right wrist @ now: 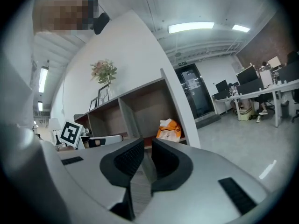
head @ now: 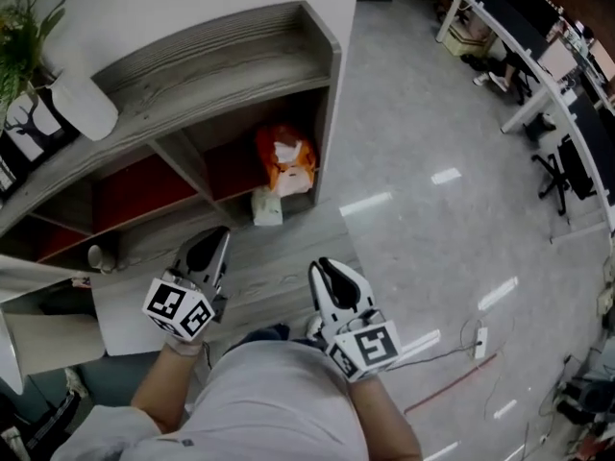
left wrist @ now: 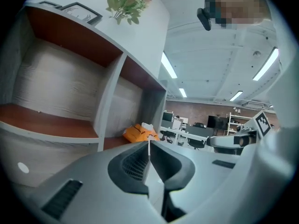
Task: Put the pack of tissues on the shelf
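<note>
- The tissues (head: 285, 161) lie in the shelf's (head: 231, 56) right-hand compartment, apparently delivered.
- Before the shelf, the left gripper (head: 213, 243) has its jaws closed on nothing. The right gripper (head: 327, 275), jaws barely apart, is empty too, with nothing left to carry.

The head view looks steeply down from above the person onto the grey wood-grain shelf unit (head: 221, 56) and glossy grey floor (head: 432, 161). The left gripper view sits low and near, facing up into the shelf's compartments. The right gripper view faces it from farther back. All three share the orange-and-white soft pack (head: 285, 161) in the right-hand compartment.
</note>
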`<state>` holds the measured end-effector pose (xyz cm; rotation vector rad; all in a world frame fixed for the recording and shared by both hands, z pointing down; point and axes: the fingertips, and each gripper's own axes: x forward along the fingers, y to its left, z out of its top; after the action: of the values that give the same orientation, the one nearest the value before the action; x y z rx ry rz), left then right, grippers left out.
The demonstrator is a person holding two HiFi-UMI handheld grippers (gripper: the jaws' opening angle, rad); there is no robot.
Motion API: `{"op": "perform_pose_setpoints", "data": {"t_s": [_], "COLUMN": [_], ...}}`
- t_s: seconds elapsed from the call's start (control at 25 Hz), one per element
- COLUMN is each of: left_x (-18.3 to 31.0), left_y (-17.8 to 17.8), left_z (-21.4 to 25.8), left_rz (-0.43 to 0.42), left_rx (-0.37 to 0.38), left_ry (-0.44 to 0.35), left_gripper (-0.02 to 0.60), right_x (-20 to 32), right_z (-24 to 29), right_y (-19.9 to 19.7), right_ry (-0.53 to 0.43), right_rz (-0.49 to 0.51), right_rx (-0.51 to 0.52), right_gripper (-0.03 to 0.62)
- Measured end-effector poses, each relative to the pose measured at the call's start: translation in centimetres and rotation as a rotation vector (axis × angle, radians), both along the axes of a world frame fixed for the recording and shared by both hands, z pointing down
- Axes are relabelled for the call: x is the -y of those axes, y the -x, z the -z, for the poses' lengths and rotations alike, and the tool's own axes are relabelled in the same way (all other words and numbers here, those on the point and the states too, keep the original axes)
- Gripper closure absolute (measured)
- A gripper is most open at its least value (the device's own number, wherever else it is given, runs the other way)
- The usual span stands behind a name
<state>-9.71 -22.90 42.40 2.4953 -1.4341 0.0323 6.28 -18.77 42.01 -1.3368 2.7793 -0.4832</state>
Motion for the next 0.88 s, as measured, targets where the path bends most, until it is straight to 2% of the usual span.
{"op": "perform_pose_setpoints", "data": {"t_s": [0.2,0.52,0.88], "left_x": [-1.9,-4.8,-7.0], "left_y": [1.8,3.8,5.0], "left_z": [0.6,1.0,0.7], "left_rz": [0.047,0.117,0.167], "left_rx": [-0.039,-0.044,-0.056], "left_ry": [0.012,0.022,0.039], "left_gripper": [0.565,0.565,0.565], "right_x": [0.9,0.8,0.0], "right_z": [0.1,0.6,0.5], "right_y": [3.2,8.0,10.8], "right_ry": [-0.005,-0.020,-0.021], "right_rz": [0.096,0.236,0.321], "right_rx": [0.023,0.038,0.044], "right_gripper": [0.537,0.537,0.537]}}
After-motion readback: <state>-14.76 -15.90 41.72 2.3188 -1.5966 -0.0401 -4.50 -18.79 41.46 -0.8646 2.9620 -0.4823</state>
